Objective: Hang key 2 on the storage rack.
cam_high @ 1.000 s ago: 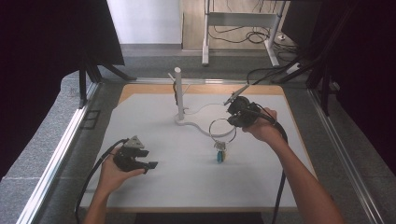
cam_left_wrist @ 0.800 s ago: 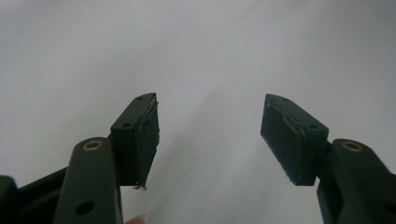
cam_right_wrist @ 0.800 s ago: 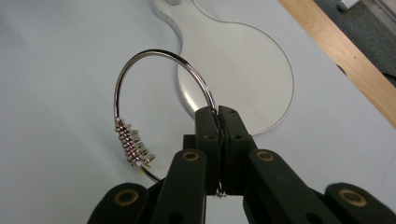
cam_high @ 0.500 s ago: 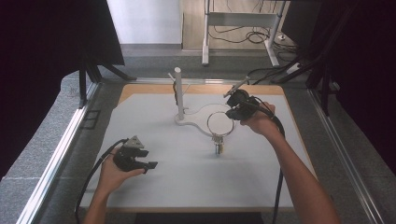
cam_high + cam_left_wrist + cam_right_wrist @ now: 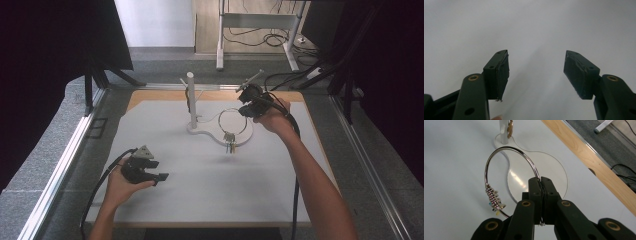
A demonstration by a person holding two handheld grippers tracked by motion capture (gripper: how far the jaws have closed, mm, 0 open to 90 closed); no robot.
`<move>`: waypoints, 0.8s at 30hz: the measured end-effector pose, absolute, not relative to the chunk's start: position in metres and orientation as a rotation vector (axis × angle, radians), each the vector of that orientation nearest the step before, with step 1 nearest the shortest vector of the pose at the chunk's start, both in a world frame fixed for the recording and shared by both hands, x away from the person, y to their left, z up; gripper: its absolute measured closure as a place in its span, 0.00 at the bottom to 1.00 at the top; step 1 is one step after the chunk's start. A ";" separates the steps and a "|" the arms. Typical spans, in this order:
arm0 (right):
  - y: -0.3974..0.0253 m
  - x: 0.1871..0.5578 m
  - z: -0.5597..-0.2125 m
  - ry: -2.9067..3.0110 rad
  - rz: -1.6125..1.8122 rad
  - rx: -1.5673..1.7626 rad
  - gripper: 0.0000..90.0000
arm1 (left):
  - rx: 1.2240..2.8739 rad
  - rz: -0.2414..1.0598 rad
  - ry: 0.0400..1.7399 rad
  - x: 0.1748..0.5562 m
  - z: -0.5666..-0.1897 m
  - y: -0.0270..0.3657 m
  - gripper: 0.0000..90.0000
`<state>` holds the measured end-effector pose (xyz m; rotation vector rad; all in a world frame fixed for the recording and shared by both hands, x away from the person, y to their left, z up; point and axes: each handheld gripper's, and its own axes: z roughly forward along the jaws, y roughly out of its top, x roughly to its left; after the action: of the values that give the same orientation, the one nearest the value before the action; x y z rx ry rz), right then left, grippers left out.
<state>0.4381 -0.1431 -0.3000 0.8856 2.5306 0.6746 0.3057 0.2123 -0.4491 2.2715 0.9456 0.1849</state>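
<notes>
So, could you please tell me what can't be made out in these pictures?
- Small items strung on the metal ring: too small in the high view, blurred in the right gripper view.
- The ring where the right gripper clamps it: hidden by the shut jaws.
- The stand's post: top cut off by the right gripper view's edge.

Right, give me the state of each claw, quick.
Left claw: open, holding nothing.
Right claw: closed on the metal ring with keys.

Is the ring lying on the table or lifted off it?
Lifted. The right gripper is shut on the ring, which hangs above the table with its keys dangling.
</notes>
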 end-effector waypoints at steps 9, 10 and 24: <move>-0.136 0.451 -0.291 2.519 0.678 0.898 0.98 | 2.273 0.185 0.943 0.306 -0.448 0.212 0.42; -0.135 0.452 -0.291 2.517 0.679 0.901 0.98 | 2.273 0.184 0.942 0.306 -0.448 0.213 0.42; -0.126 0.479 -0.289 2.501 0.688 0.923 0.98 | 2.270 0.184 0.942 0.306 -0.448 0.213 0.42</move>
<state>0.4786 -0.1260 -0.2893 0.9225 2.5010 0.6880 0.3057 0.2134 -0.4478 2.2695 0.9416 0.1836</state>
